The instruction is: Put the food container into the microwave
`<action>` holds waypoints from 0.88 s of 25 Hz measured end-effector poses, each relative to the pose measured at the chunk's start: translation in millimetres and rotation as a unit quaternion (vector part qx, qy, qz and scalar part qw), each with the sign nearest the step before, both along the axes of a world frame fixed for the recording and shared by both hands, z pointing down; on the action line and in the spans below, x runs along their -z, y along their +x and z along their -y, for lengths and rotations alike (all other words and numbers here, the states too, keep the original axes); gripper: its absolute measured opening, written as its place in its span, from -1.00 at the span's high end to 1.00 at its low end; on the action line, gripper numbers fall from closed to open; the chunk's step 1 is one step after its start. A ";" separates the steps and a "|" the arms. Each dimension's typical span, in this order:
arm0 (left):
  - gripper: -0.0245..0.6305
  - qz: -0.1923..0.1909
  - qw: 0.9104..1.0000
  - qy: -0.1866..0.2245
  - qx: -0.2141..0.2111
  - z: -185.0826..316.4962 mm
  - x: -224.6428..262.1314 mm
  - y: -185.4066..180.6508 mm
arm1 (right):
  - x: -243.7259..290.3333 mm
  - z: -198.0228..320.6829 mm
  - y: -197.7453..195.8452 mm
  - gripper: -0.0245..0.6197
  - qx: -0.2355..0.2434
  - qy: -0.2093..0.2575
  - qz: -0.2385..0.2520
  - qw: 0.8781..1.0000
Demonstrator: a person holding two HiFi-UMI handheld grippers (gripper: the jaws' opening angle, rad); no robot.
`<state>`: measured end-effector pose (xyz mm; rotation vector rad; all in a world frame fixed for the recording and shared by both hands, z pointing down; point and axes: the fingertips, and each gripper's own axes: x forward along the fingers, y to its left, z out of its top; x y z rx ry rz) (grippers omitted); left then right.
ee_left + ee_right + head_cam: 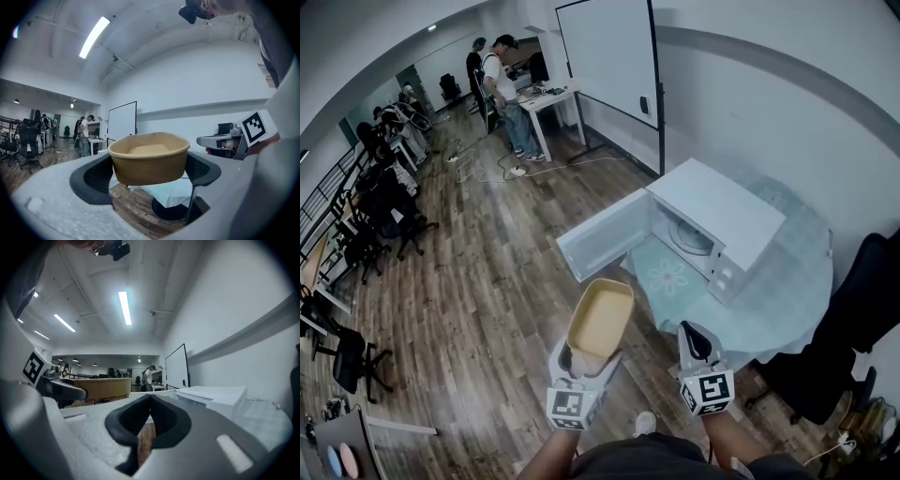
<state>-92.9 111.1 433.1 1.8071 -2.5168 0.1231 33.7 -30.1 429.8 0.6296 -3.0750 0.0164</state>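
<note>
A tan paper food container (601,317) hangs in the air over the wooden floor, short of the table, with my left gripper (581,366) shut on its near end. In the left gripper view the container (149,161) sits squeezed between the two dark pads (96,178). The white microwave (712,220) stands on the round table, its door (598,236) swung open toward me and the cavity with its turntable (691,239) exposed. My right gripper (698,345) hovers at the table's near edge, jaws shut with nothing in them; its view shows the pads (161,420) meeting and the microwave (213,397) ahead.
The round table (783,300) carries a pale flowered cloth. A dark chair (853,319) stands at its right. A whiteboard (609,56) leans by the wall behind. People (502,89) stand at a white desk far back, and office chairs (366,234) line the left side.
</note>
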 end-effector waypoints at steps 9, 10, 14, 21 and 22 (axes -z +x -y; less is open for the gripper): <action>-0.57 0.007 1.000 -0.008 -0.007 43.5 -1.4 -6.7 | 2.4 41.9 -6.5 0.92 -0.001 0.006 0.002 1.000; -0.57 0.005 1.000 -0.010 -0.008 48.4 -3.6 -8.2 | 1.7 45.2 -7.4 0.92 -0.002 0.006 0.001 1.000; -0.57 -0.001 1.000 -0.015 -0.020 70.3 -11.4 -14.7 | 0.7 59.8 -8.4 0.92 -0.011 0.007 -0.001 1.000; -0.58 0.002 0.998 -0.004 -0.064 120.6 -16.7 -22.2 | -26.9 93.8 -12.0 0.92 -0.037 -0.012 -0.039 0.998; -0.58 0.001 0.998 -0.003 -0.070 127.2 -17.0 -24.6 | -27.7 97.9 -14.1 0.92 -0.042 -0.011 -0.041 0.998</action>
